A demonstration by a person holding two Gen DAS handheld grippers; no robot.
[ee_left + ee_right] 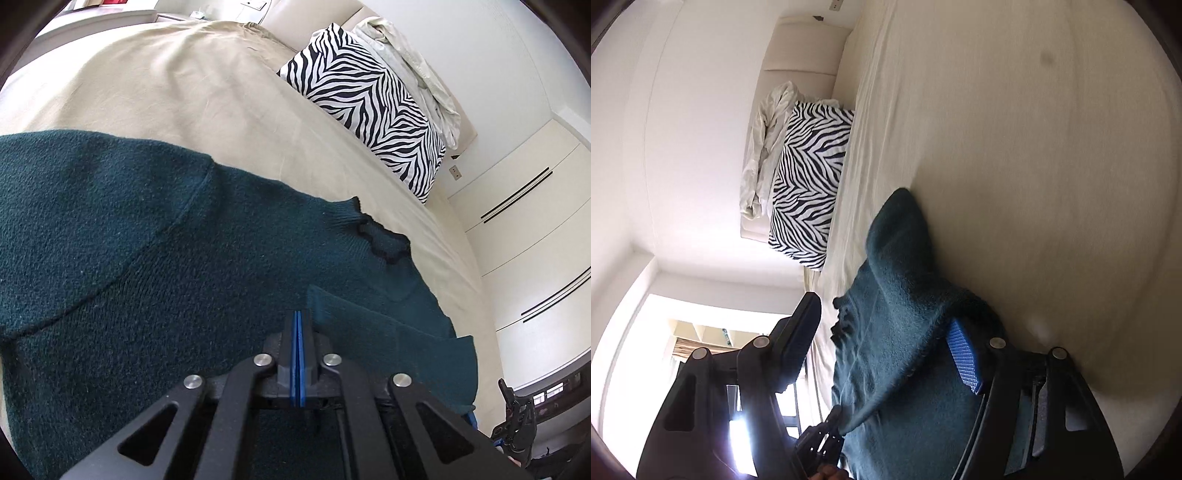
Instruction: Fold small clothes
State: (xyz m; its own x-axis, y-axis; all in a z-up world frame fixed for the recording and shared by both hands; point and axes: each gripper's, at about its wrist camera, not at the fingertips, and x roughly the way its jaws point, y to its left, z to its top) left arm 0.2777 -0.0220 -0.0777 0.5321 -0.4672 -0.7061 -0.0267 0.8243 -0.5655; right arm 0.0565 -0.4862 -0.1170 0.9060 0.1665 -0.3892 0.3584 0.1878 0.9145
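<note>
A dark teal knitted sweater (147, 240) lies spread on the beige bed sheet (184, 85). My left gripper (299, 317) is shut just above it, blue pads pressed together; a folded teal flap (388, 332) rises right beside the tips, and I cannot tell if any cloth is pinched. In the right wrist view my right gripper (886, 332) is open, with sweater cloth (905, 295) draped between the fingers and over the right blue pad (964, 358). The other gripper shows at the left wrist view's right edge (517, 417) and low in the right wrist view (820, 439).
A zebra-print pillow (369, 103) and crumpled pale bedding (413, 62) lie at the head of the bed by a cream headboard (801, 55). White wardrobe doors (535, 240) stand beside the bed. A bright window (701, 332) shows behind my right gripper.
</note>
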